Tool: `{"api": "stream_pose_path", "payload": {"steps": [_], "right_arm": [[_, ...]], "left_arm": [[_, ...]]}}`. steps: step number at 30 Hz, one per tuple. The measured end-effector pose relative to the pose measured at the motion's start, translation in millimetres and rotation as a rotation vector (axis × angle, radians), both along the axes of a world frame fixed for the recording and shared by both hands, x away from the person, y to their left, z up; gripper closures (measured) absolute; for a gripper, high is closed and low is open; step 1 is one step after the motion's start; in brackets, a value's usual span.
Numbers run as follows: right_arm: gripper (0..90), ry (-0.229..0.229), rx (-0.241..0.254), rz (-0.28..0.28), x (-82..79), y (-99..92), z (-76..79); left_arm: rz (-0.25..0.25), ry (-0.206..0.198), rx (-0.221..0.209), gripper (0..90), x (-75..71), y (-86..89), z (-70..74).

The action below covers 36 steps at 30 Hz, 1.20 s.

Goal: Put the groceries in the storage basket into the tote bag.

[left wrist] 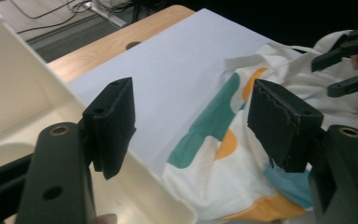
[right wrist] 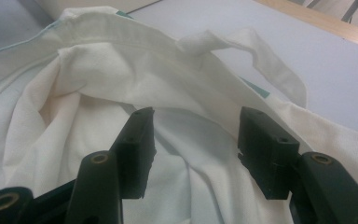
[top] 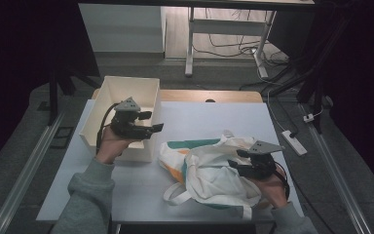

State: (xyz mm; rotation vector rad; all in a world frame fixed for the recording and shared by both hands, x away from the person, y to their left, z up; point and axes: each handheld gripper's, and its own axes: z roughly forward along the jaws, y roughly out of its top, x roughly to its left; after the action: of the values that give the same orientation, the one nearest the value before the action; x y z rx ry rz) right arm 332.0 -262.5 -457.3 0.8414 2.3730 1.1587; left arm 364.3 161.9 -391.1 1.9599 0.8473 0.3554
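Centrally, a crumpled cream tote bag [top: 209,173] with teal and orange patches lies on the right half of the desk [top: 141,187], its straps trailing toward the near edge and one strap looping up at the far side. Seen from the right gripper view, the bag [right wrist: 98,93] bunches into folds, its hem and a strap running across the top of the picture.

Over the bag's right part, the right gripper [top: 237,163] hovers in the person's right hand; its jaws stand apart with cloth right under and between them, but whether the pads touch the fabric I cannot tell.

Further left, the left gripper [top: 152,121] is held in the left hand above the near right corner of a white box [top: 108,92]. Its jaws are spread with nothing between them, pointing toward the bag [left wrist: 223,144]. In the left gripper view the box [left wrist: 23,88] wall runs just beside the bag's edge, and the right gripper [left wrist: 345,60] shows beyond

The box sits at the desk's far left
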Motion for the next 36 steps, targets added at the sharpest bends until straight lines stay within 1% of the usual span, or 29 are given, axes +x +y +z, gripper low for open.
{"api": "stream_pose_path", "payload": {"steps": [3, 5, 7, 10, 12, 15, 20, 23, 26, 28, 32, 36], "right_arm": [[46.1, 0.000, -0.003, 0.000, -0.3, 0.5, -0.1], [46.1, 0.002, -0.005, -0.001, -0.6, 1.2, -0.3], [46.1, 0.002, -0.007, 0.000, -0.5, 1.6, -0.7], [46.1, 0.003, -0.008, 0.000, -0.3, 1.8, -1.4], [46.0, 0.002, -0.013, 0.001, -0.1, 1.5, -1.7], [46.0, 0.003, -0.012, -0.001, -0.1, 1.7, -2.1], [45.9, 0.003, -0.017, 0.002, 0.0, 2.4, -2.7], [45.8, 0.003, -0.021, 0.004, 0.0, 2.8, -3.0], [45.8, 0.004, -0.024, 0.006, 0.2, 3.0, -3.3], [45.8, 0.003, -0.024, 0.005, 0.4, 3.2, -3.7], [45.8, 0.004, -0.027, 0.007, 0.4, 4.1, -4.2], [45.7, 0.007, -0.031, 0.009, 0.4, 4.9, -4.4]], "left_arm": [[0.032, -0.003, 0.014, 32.2, 1.8, 6.9, -0.3], [0.049, 0.000, 0.012, 32.1, 3.5, 12.0, -0.9], [0.071, 0.005, 0.020, 31.9, 6.0, 17.3, -2.1], [0.100, 0.025, 0.028, 30.7, 10.9, 25.4, -5.8], [0.118, 0.039, 0.025, 29.9, 14.3, 30.4, -8.5], [0.145, 0.052, 0.037, 28.5, 18.1, 36.4, -11.9], [0.180, 0.067, 0.059, 25.8, 23.2, 41.7, -17.2], [0.206, 0.089, 0.078, 22.3, 28.4, 45.3, -22.7], [0.231, 0.107, 0.078, 18.9, 32.9, 48.5, -27.8], [0.246, 0.111, 0.085, 16.6, 35.6, 50.2, -30.4], [0.263, 0.126, 0.093, 13.5, 42.2, 52.8, -37.3], [0.277, 0.149, 0.132, 11.5, 51.0, 54.6, -45.2]]}}
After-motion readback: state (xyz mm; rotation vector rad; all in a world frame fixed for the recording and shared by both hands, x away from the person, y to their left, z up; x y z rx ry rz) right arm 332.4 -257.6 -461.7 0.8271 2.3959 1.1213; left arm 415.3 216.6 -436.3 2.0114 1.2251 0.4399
